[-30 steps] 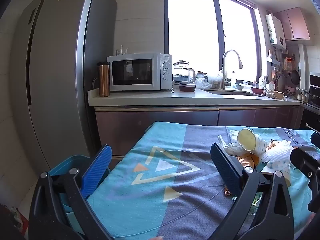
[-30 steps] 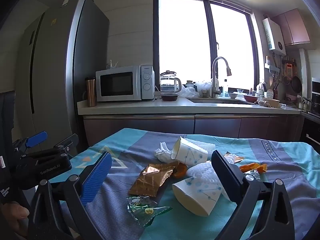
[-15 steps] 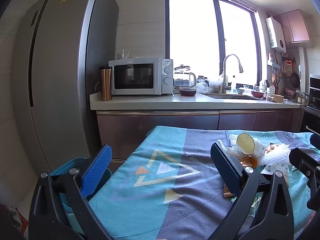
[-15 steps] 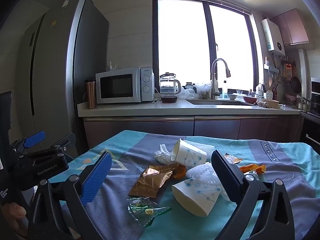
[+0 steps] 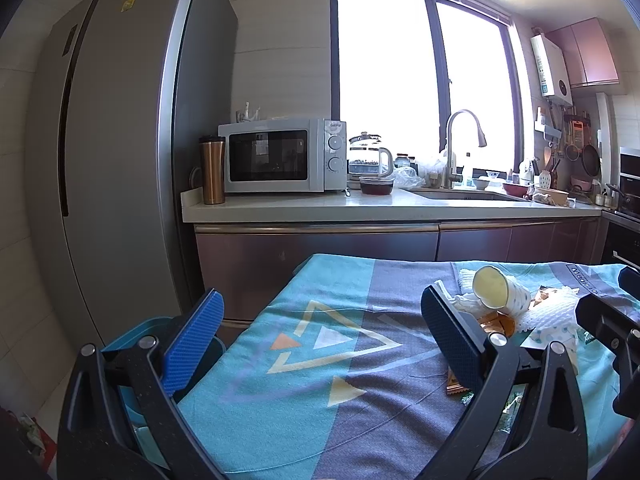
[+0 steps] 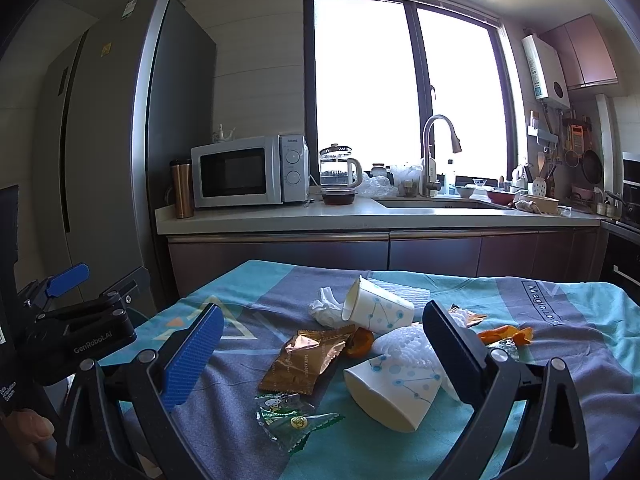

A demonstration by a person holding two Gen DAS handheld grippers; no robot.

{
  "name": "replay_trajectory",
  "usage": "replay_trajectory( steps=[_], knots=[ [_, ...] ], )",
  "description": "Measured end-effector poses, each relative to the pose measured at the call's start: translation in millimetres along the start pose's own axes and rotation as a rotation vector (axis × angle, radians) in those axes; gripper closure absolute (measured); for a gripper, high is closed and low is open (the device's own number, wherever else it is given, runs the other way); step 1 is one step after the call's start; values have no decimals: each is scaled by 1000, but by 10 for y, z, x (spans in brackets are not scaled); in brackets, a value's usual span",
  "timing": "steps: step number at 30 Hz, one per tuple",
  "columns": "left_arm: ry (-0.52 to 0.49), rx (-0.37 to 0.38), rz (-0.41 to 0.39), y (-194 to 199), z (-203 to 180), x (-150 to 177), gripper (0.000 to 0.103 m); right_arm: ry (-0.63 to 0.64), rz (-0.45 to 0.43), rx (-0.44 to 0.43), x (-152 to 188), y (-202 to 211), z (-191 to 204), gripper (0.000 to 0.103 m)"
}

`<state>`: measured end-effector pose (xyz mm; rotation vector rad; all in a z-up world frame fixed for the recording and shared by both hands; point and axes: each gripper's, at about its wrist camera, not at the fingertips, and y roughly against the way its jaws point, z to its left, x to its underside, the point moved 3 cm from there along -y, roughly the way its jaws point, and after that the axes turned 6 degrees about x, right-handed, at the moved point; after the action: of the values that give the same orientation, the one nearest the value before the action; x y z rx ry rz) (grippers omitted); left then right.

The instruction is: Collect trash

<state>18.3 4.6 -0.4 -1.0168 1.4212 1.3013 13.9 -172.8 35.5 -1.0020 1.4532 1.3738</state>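
Both grippers hover level over the table [image 6: 568,360], jaws spread wide and holding nothing — the left gripper [image 5: 320,340] near the table's left edge, the right gripper [image 6: 320,344] facing mid-table. Ahead of its jaws lie two paper cups [image 6: 390,394], a gold wrapper [image 6: 306,360], a green wrapper [image 6: 290,416].

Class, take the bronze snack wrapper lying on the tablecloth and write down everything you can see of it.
The bronze snack wrapper is a flat, oblong foil packet, shiny copper-brown with small print too fine to read. It looks crinkled and has crimped ends. It lies flat on the grey part of the tablecloth, slanting away to the right. Its far end reaches an orange peel, and a clear green candy wrapper lies just in front of it. It sits between the open fingers of the right tool, untouched. In the left view only slivers show.
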Motion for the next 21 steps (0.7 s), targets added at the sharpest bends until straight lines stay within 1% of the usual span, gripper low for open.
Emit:
replay_trajectory(
  steps=[21],
  knots=[
    [-3, -4, -2, 8, -17, 23, 6, -8, 7, -11, 6, -13, -11, 7]
  ],
)
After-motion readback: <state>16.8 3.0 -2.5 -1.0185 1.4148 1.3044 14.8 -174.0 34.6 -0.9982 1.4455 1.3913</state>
